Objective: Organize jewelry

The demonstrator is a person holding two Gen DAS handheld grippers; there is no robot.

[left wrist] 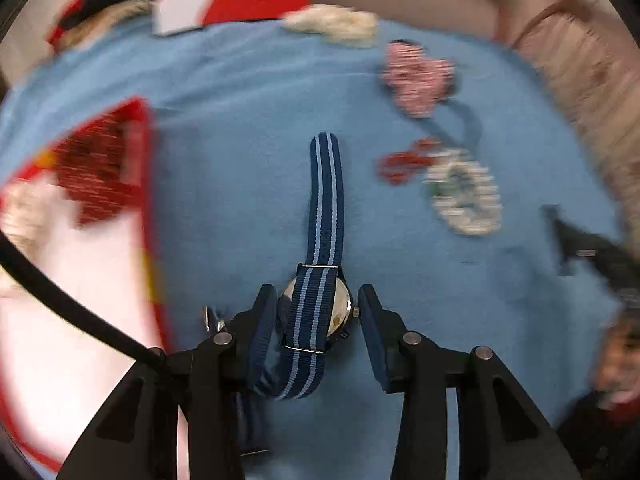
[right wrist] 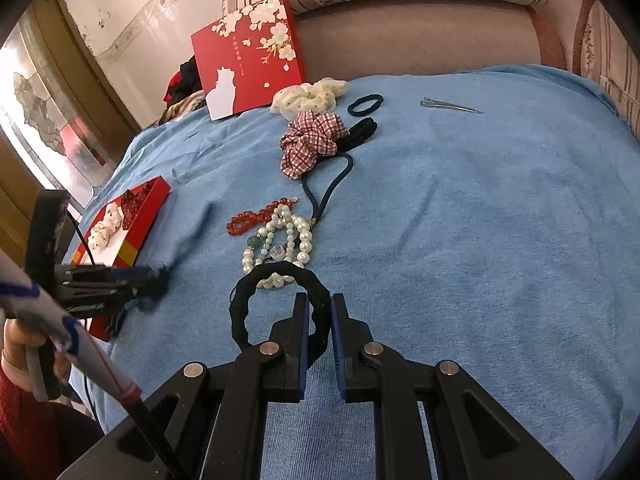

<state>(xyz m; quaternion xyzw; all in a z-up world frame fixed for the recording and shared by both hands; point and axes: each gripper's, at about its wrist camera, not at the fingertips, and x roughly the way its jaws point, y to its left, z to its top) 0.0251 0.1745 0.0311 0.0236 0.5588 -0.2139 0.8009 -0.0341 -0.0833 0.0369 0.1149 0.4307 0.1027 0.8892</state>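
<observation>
On a bed covered with a blue towel (right wrist: 460,220), a person sorts jewelry with a hand-held gripper in each hand. The left gripper (left wrist: 318,304) points steeply down over a watch (left wrist: 320,308) with a navy, light-blue-striped strap, lying face down. Its jaws stand apart on either side of the case: the left pad looks to be against or nearly against the case edge, the right pad is clear of the crown side by a narrow gap. The strap runs straight ahead of the fingertips and loops back beneath them.

To the left of that gripper sits an open red box (left wrist: 120,168) with red beads inside, much blurred. Ahead and to its right lie a red bead bracelet (left wrist: 404,164), a pearl bracelet pile (left wrist: 464,192) and, further ahead, a checked scrunchie (left wrist: 416,76).

The right gripper (right wrist: 319,304) is clamped on a black hair tie (right wrist: 276,304), the band pinched between its nearly closed pads and the loop hanging out to the left. Just ahead of the tips are the pearls; beyond them the red beads, a navy elastic cord (right wrist: 328,192) and the scrunchie. Far ahead rest a cream scrunchie (right wrist: 308,94), black hair ties (right wrist: 364,104) and a red box lid (right wrist: 248,56) with white blossoms; ahead to the right, a metal hair clip (right wrist: 450,106).
</observation>
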